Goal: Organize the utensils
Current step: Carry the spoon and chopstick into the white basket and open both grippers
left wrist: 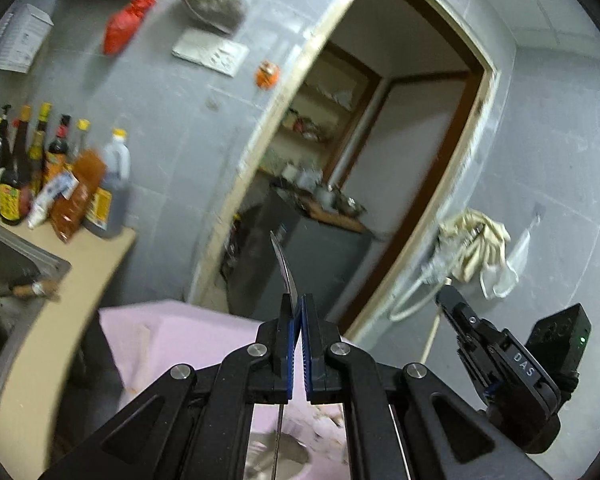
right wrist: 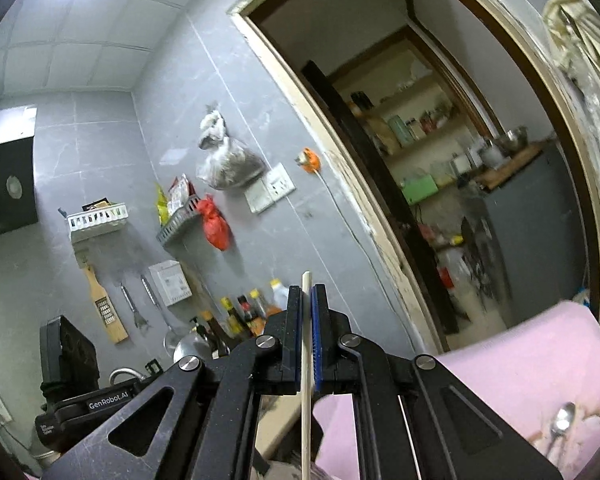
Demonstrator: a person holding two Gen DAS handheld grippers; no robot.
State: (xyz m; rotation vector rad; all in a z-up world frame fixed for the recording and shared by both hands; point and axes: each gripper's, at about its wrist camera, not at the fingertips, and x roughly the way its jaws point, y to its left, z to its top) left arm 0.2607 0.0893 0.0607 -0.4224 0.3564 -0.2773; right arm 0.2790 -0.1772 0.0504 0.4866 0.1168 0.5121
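Left wrist view: your left gripper (left wrist: pixel 299 312) is clamped on a thin metal utensil (left wrist: pixel 285 268). Its curved end rises above the fingertips; its shaft runs down between the pads, lower end cut off by the frame, so its type is hard to tell. Your right gripper (left wrist: pixel 448 298) shows at right, partly cut off. Below lies a pink surface (left wrist: pixel 188 328). Left, a counter (left wrist: pixel 76 280) carries sauce bottles (left wrist: pixel 40 160) beside a sink (left wrist: pixel 24 256), its contents blurred.

Right wrist view: your right gripper (right wrist: pixel 307 300) is closed on a pale chopstick (right wrist: pixel 306 360), upright, bottom out of frame. A spoon (right wrist: pixel 561 424) lies on the pink surface. On the far wall, a white basket (right wrist: pixel 96 220) and a grey basket (right wrist: pixel 178 220) hold packets, with a red bag (right wrist: pixel 216 224) hanging just beside the grey one.
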